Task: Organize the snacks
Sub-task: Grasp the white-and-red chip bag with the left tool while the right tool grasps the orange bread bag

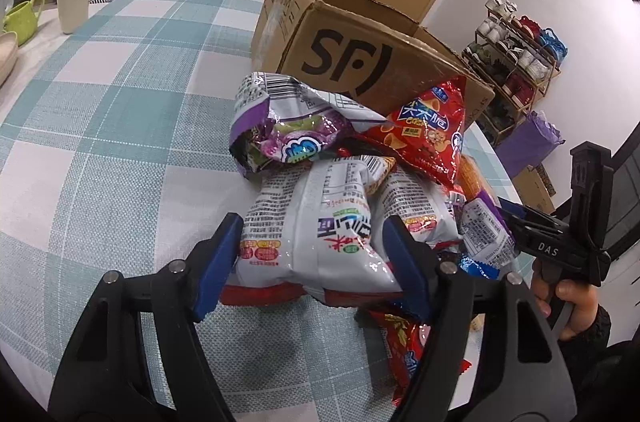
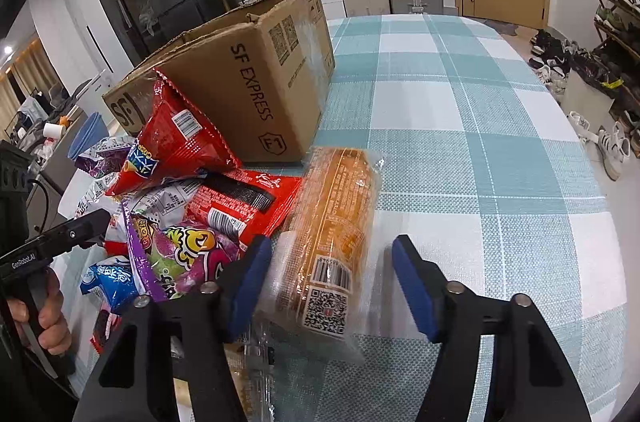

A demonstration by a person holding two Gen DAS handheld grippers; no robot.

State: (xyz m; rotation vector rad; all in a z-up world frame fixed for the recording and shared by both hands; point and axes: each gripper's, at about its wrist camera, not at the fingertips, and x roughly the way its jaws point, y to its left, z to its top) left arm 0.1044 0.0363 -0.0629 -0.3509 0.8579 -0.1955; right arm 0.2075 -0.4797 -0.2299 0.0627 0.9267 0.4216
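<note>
Left tongs (image 1: 312, 254): blue pads astride white snack bag (image 1: 316, 230), touching both sides, seemingly clamped for lifting. Right tongs (image 2: 326, 286): apart, straddling orange clear-wrapped pkg (image 2: 332, 242); far pad well clear, no grip yet. Snack pile, incl. red chip bag (image 2: 176, 146) and purple bag (image 1: 280, 126), heaped against SF Express carton (image 2: 256, 82), approx mid-table on plaid tablecloth (image 2: 500, 158). Carton probably the destination.

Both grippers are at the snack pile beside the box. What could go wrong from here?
The left gripper straddles a puffy white bag; squeezing could crush or burst it. Lifting it may drag the purple bag leaning on it. The orange pack between the right gripper fingers looks slippery and might slide out.
</note>
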